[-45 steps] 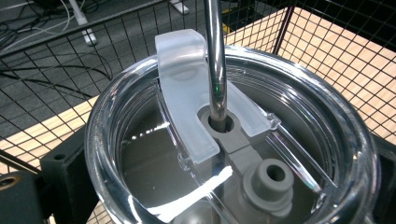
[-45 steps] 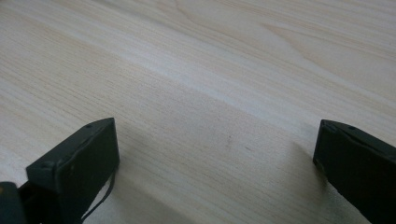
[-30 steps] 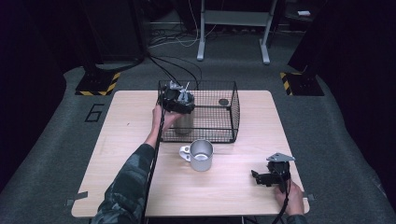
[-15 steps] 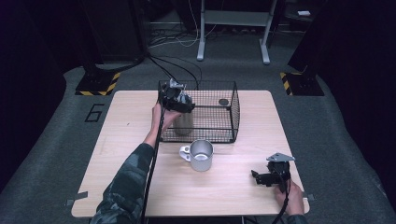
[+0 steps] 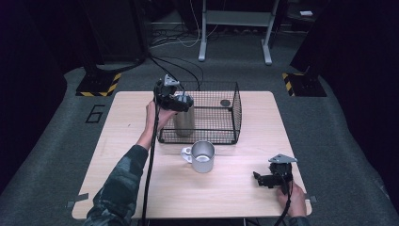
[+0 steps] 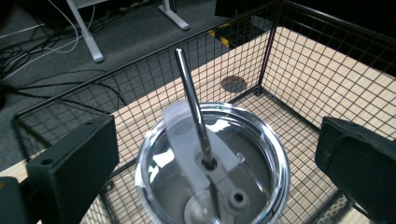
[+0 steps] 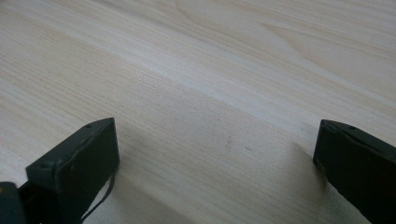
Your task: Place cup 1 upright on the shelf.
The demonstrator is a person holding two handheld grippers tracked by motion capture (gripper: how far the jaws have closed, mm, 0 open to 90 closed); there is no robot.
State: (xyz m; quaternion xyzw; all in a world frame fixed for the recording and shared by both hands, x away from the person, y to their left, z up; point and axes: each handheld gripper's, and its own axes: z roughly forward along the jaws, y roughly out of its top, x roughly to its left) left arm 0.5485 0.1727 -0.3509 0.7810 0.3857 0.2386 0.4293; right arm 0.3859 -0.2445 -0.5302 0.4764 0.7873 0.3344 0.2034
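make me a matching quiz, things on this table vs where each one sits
Things:
1. tumbler
2. mug
3. left gripper
4. right gripper

Places:
A. near right corner of the table
B. above the tumbler's lid
C. inside the wire basket, left end
D. on the table, in front of the basket

Pairs: 1-C, 2-D, 3-B, 4-A

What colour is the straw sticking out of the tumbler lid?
Shiny silver metal. The straw stands through the clear lid of the tumbler, clearest in the left gripper view.
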